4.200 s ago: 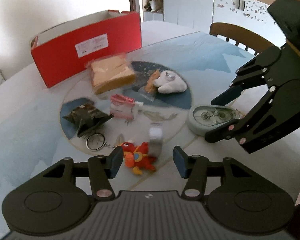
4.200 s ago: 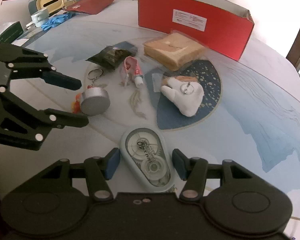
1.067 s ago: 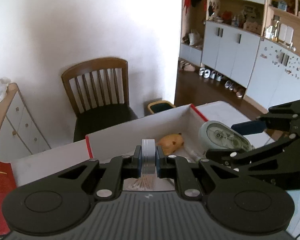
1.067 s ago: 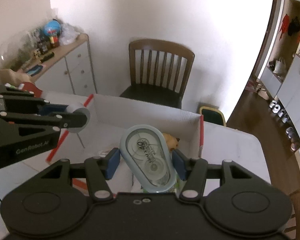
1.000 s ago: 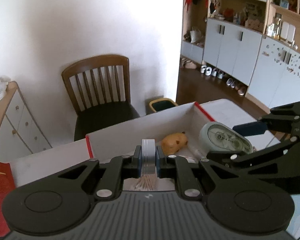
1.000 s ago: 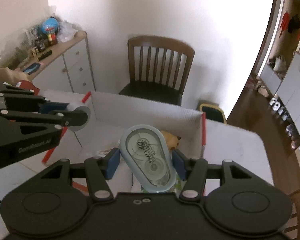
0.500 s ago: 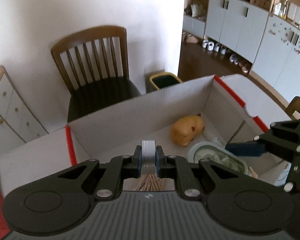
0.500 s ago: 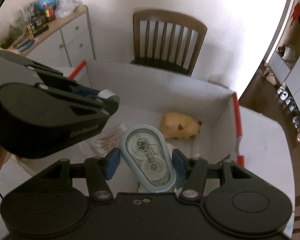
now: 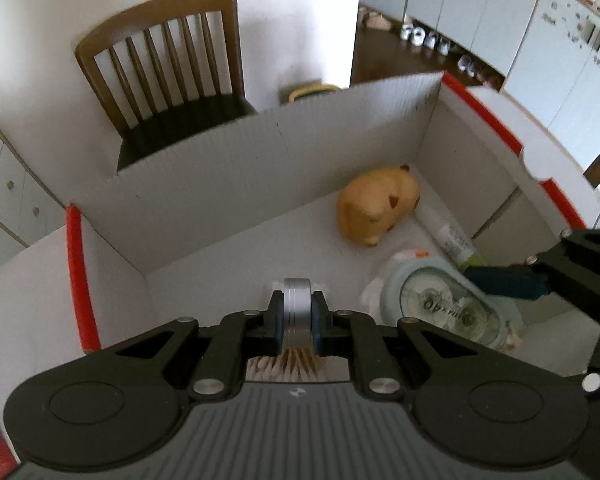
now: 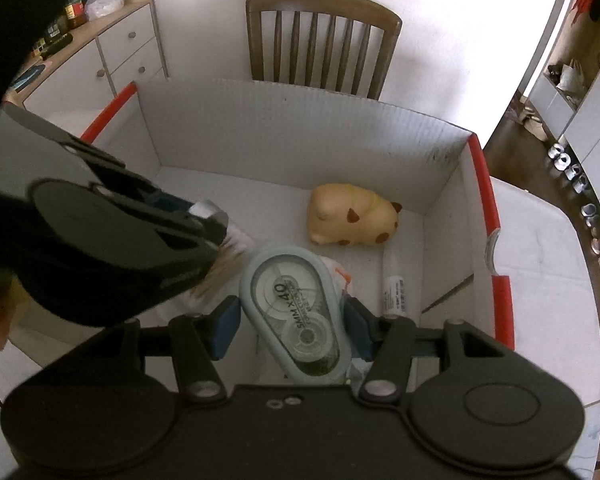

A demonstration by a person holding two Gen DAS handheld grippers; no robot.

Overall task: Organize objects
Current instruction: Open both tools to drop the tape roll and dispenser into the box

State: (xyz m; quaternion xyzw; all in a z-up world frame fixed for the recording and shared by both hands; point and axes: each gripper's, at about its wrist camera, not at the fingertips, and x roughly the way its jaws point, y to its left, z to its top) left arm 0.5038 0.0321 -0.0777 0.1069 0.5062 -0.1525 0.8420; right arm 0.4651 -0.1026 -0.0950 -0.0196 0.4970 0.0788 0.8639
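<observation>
An open cardboard box [image 9: 220,184], white inside with red edges, fills both views. My left gripper [image 9: 297,310] is shut on a small silver tape roll [image 9: 297,300], held edge-on low inside the box above a bundle of cotton swabs [image 9: 292,364]. My right gripper [image 10: 292,316] is shut on a pale blue correction tape dispenser [image 10: 296,312], also down in the box [image 10: 280,140], to the right of the left gripper [image 10: 208,216]. In the left wrist view the dispenser [image 9: 440,304] hangs close over the box floor.
A yellow toy animal [image 9: 378,206] lies by the far right corner of the box, beside a white tube [image 9: 448,236]. A wooden chair [image 10: 320,40] stands behind the box against a white wall. White drawers [image 10: 128,56] stand at left.
Both grippers have sunk and tilted down into the box, each still holding its object. The left one came closer to the cotton swabs, and the dispenser now sits near the floor.
</observation>
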